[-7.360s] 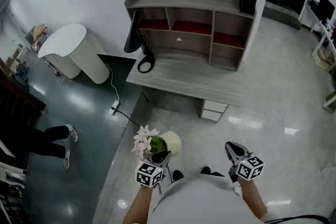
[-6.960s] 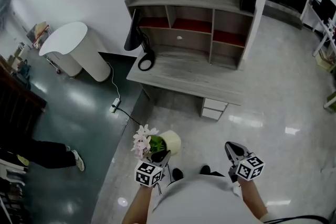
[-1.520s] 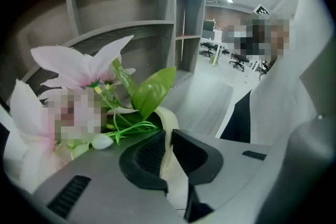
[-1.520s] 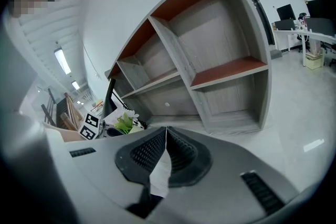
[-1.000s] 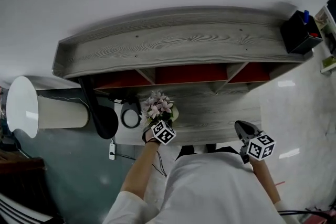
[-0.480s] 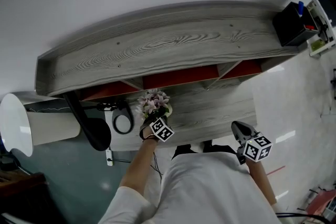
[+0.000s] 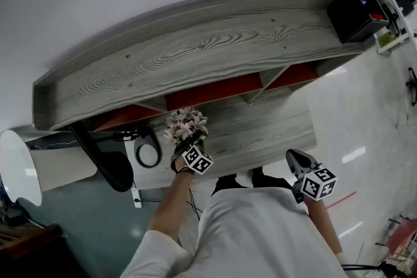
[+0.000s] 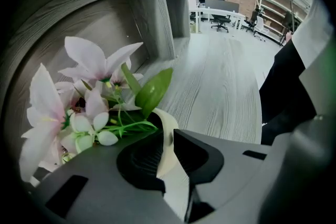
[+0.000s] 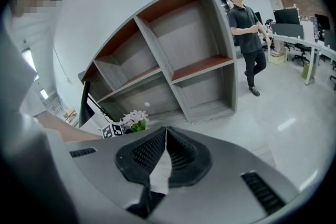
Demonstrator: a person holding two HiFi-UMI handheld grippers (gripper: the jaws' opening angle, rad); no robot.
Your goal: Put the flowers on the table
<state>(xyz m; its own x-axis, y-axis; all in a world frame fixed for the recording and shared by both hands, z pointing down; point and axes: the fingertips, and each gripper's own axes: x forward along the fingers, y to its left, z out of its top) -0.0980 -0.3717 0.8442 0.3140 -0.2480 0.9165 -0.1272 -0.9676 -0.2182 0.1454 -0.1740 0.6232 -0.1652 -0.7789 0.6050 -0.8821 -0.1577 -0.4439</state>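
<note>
Pot (image 8: 173,176) of flowers (image 8: 84,107) now over table (image 7: 260,130), between left gripper (image 8: 168,136) jaws; right gripper (image 9: 165,150) jaws together.

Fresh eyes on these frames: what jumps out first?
The pink-white flowers stand out first. Their cream pot is clamped at the rim by the left gripper, over the left part of the grey desk. Next comes the desk's wide shelf unit with red-lined compartments, against the white wall. The right gripper hangs shut and empty near the desk's front right corner.
</note>
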